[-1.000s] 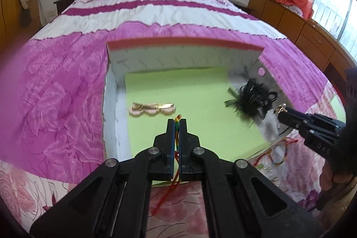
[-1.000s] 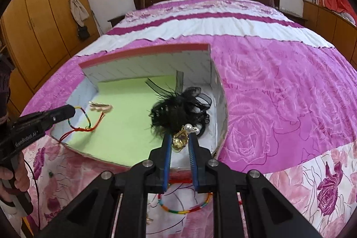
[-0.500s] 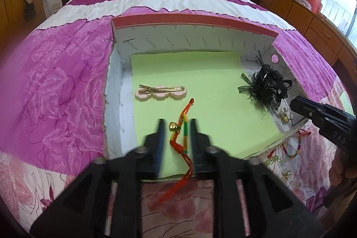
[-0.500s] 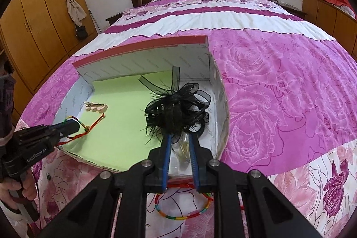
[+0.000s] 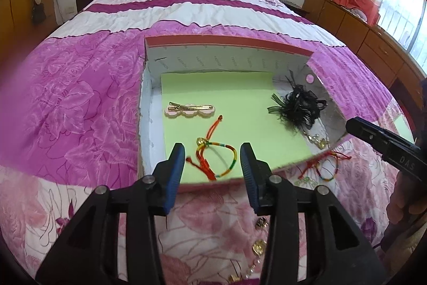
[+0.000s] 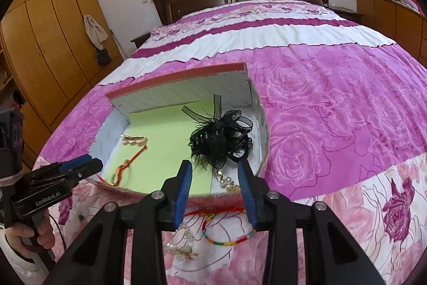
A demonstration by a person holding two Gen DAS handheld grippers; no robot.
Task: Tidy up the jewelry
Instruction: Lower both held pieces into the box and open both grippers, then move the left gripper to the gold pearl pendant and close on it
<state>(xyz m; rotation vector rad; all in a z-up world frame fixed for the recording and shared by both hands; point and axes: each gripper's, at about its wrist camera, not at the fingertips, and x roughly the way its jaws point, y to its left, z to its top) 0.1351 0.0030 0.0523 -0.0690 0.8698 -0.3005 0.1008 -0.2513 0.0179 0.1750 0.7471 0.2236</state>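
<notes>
Left gripper (image 5: 212,159) over the box (image 5: 229,44) front edge, fingers (image 5: 176,164) opening, nothing gripped; the cord bracelet (image 5: 216,158) lies loose on the green liner (image 5: 240,95) btwn & just past the tips. Right gripper (image 6: 214,175) at the box's right front corner, fingers (image 6: 184,183) opening too, empty; pearl-and-gold piece (image 6: 228,182) sits on the box floor btwn them, black hair bow (image 6: 221,136) just beyond. Gold clip (image 5: 190,108) at liner's left. 2nd bracelet (image 6: 226,229) & a pearl piece (image 6: 181,245) on the bed (image 6: 333,98) outside.

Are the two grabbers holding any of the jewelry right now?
No. The left gripper is opening; the braided bracelet lies loose in the box. The right gripper is opening too; the pearl earring lies free.
</notes>
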